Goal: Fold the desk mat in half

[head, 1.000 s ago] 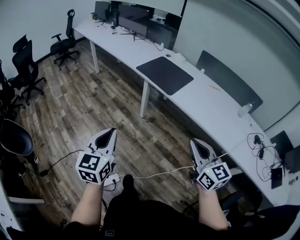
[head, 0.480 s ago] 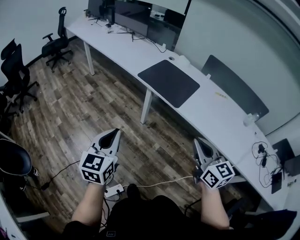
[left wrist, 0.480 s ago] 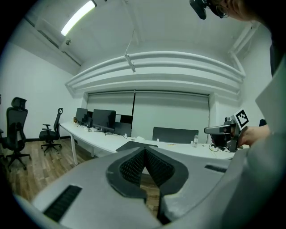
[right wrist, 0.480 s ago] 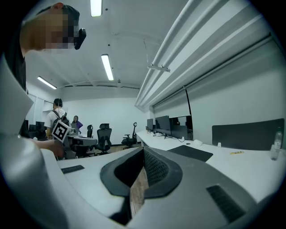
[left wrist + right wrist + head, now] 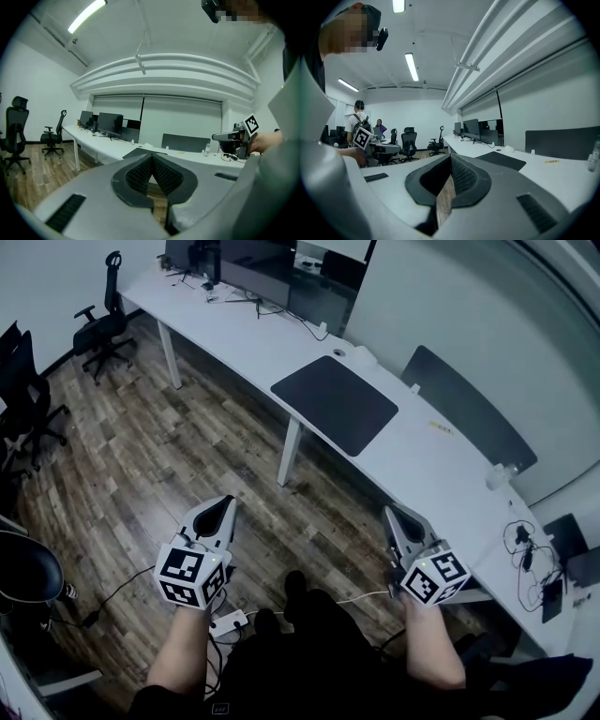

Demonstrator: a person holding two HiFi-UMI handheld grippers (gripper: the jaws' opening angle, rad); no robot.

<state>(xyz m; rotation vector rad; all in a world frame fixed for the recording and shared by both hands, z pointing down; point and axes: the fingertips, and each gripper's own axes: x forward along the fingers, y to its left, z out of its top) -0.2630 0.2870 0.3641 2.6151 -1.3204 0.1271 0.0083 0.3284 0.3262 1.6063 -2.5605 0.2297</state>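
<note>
The dark grey desk mat (image 5: 336, 401) lies flat and unfolded on the long white desk (image 5: 412, 460), near its front edge. It also shows as a thin dark sheet in the left gripper view (image 5: 137, 151) and the right gripper view (image 5: 500, 160). My left gripper (image 5: 225, 502) and right gripper (image 5: 388, 511) hang over the wooden floor, well short of the desk, and point toward it. Both are shut, with nothing between the jaws (image 5: 151, 157) (image 5: 450, 157). Neither touches the mat.
A white desk leg (image 5: 288, 452) stands below the mat. Monitors (image 5: 253, 259) sit at the desk's far end, a grey partition (image 5: 469, 409) behind it and cables (image 5: 527, 549) at its right. Office chairs (image 5: 94, 329) stand at the left. A power strip (image 5: 228, 622) lies by my feet.
The view has shifted along the floor toward the desk, and the chairs have slid to the left edge. Both grippers moved with it, still shut and empty.
</note>
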